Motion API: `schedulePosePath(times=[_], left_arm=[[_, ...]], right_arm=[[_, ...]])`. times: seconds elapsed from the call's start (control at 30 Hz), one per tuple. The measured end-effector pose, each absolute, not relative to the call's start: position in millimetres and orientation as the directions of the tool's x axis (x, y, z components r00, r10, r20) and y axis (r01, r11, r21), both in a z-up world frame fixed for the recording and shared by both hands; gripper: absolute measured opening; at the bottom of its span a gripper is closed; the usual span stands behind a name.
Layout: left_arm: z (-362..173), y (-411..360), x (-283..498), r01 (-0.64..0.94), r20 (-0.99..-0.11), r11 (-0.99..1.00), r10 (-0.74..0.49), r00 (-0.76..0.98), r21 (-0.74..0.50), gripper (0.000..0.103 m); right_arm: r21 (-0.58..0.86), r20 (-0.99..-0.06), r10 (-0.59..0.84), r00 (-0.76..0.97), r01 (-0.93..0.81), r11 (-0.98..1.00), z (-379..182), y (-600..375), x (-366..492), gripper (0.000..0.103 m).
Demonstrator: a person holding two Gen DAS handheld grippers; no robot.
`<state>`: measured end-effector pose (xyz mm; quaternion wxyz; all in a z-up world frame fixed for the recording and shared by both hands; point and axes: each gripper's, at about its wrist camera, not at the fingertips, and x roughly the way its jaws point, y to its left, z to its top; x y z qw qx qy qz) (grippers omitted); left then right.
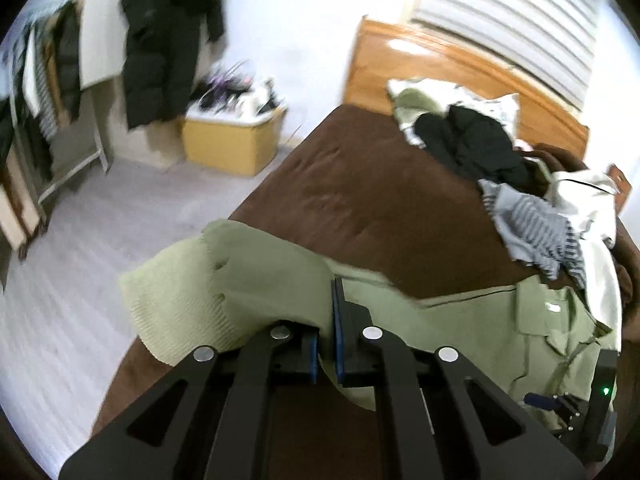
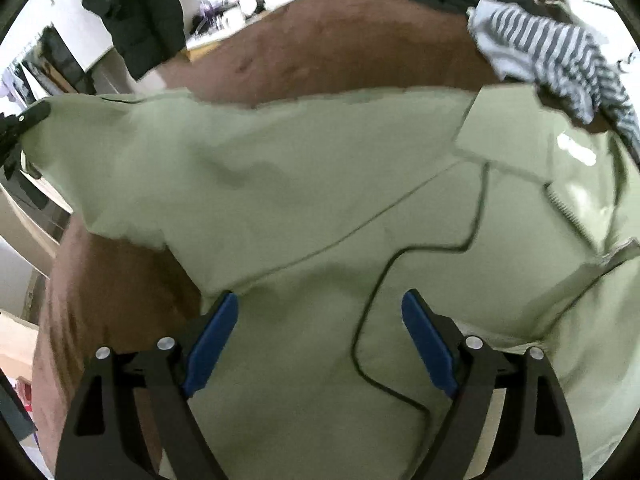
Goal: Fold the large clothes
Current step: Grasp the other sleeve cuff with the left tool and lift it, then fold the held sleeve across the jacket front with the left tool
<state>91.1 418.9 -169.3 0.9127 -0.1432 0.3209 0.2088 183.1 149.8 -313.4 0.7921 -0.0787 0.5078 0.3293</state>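
Note:
A large light green jacket (image 2: 300,184) lies spread on the brown bedspread (image 1: 360,200). My left gripper (image 1: 326,320) is shut on the jacket's sleeve near its ribbed cuff (image 1: 176,296) and holds it lifted over the bed's near corner. The left gripper also shows at the left edge of the right wrist view (image 2: 24,120), pinching the sleeve end. My right gripper (image 2: 320,320) is open, its blue pads (image 2: 212,344) apart just above the jacket body. A thin dark drawcord (image 2: 372,292) runs between the pads. The right gripper shows at the lower right of the left wrist view (image 1: 576,408).
A heap of clothes, black (image 1: 472,140), striped (image 1: 532,232) and white (image 1: 592,208), lies at the bed's head by the wooden headboard (image 1: 440,60). A yellow box (image 1: 232,140), a hanging black coat (image 1: 160,48) and a clothes rack (image 1: 36,92) stand across the grey floor (image 1: 80,260).

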Motion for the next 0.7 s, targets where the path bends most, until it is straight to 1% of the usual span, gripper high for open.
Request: schedulePosePath(times=[0.2,0.37,0.47,0.57,0.7], left_arm=[[-108,359,114,-0.342,-0.569,0.936,0.239,0.787,-0.079,0.008],[-72,292,131,-0.213,-0.513,0.974,0.146,0.846,-0.075,0.008],[-64,249,141,-0.144,-0.505,0.987,0.087,0.859,-0.075,0.008],[-65,211,148,-0.085,-0.505,0.994,0.041,0.862,-0.065,0.008],[-77,158,162,0.01,-0.53,0.998,-0.041,0.847,-0.061,0.008]], right_arm=[[0.206,-0.816,0.458,0.353,-0.563,0.801,-257,85,191,0.087],[0.179,-0.804,0.415,0.427,-0.492,0.852,-225,12,198,0.088],[0.174,-0.799,0.387,0.461,-0.439,0.882,-215,-35,201,0.09],[0.182,-0.805,0.359,0.472,-0.379,0.907,-216,-78,208,0.09],[0.185,-0.81,0.325,0.488,-0.314,0.931,-219,-121,207,0.09]])
